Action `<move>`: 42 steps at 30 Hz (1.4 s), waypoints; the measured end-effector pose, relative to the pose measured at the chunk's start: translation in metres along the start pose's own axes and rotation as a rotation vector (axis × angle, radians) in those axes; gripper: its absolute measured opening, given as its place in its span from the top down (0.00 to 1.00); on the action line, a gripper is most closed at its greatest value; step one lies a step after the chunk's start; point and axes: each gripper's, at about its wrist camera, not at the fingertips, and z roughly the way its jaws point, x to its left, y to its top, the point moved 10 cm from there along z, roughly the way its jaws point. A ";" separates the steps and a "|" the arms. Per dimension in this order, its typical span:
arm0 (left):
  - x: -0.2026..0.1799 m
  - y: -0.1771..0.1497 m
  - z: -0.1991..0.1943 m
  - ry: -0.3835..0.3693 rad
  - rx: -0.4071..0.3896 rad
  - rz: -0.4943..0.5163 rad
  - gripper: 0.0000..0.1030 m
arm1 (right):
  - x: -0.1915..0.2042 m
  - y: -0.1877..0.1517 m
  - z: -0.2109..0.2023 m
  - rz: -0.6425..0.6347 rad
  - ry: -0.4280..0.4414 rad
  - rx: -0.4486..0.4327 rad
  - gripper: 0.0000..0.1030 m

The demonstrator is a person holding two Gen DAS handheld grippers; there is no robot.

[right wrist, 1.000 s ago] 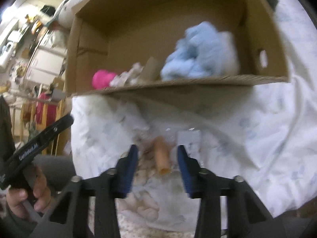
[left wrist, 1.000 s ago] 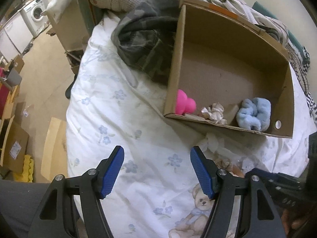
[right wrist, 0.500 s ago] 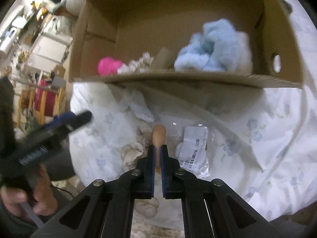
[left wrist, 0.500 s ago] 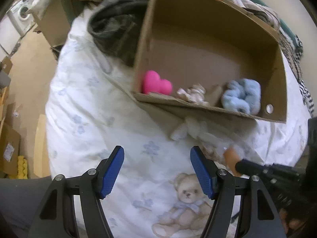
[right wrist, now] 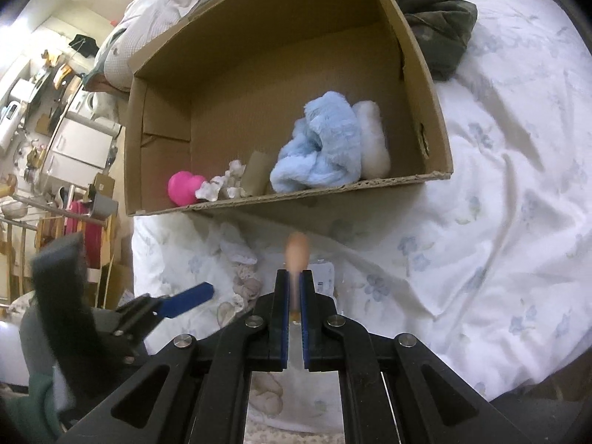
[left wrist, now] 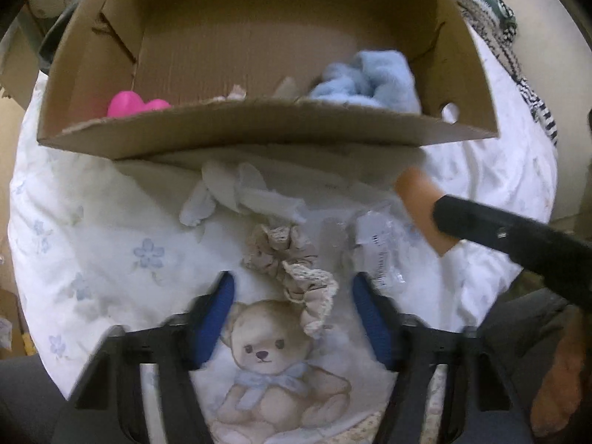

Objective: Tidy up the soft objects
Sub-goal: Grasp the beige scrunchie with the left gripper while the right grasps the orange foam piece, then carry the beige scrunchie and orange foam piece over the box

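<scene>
A cardboard box (left wrist: 259, 131) (right wrist: 436, 118) lies on the bed with a pink heart toy (left wrist: 137, 105) (right wrist: 183, 188), a blue fluffy cloth (left wrist: 370, 81) (right wrist: 322, 151) and a small cream scrunchie (right wrist: 222, 187) inside. My right gripper (right wrist: 294, 277) is shut on a tan soft oblong piece (right wrist: 296, 255) (left wrist: 418, 203), lifted off the bed in front of the box. My left gripper (left wrist: 292, 307) is open, low over a beige lace scrunchie (left wrist: 292, 262) that lies between its fingers. A white cloth (left wrist: 236, 192) lies near the box front.
A clear plastic wrapper with a label (left wrist: 377, 244) (right wrist: 325, 277) lies on the white flowered bedsheet (right wrist: 499, 222). A dark camouflage garment (right wrist: 433, 11) lies behind the box. Furniture and clutter stand off the bed at the left (right wrist: 55, 111).
My right gripper closed on the tan piece and lifted it toward the box. My left gripper moved forward over the lace scrunchie, nearer the box.
</scene>
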 end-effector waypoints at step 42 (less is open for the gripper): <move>0.104 -0.007 -0.128 0.241 -0.249 -0.201 0.93 | 0.046 -0.005 -0.018 -0.136 0.074 -0.053 0.93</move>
